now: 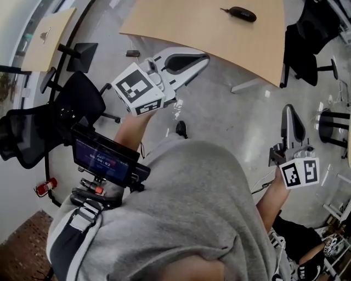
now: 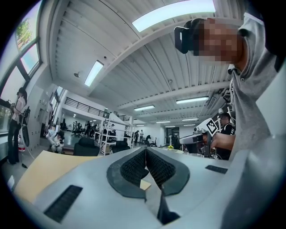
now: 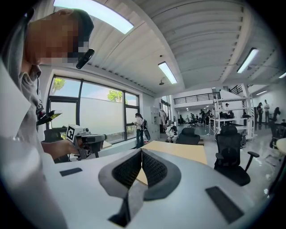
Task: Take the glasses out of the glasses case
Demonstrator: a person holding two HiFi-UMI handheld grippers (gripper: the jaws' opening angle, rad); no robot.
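One dark glasses case [image 1: 242, 13] lies closed on the wooden bench [image 1: 208, 27], well apart from both claws. Left claw [image 1: 202, 58], clenched on nothing, reaches to the bench's near edge; right claw [image 1: 290, 112], likewise clenched and empty, hangs over the floor [image 1: 230, 115] near a black office chair [image 1: 307, 44]

Glasses case [image 1: 241, 13]: dark, oblong, apparently closed (contents unseen), flat on table [image 1: 181, 22], well beyond left gripper [image 1: 204, 56].

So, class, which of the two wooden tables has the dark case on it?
The larger table, top centre, beyond the left gripper; the dark case lies on it.
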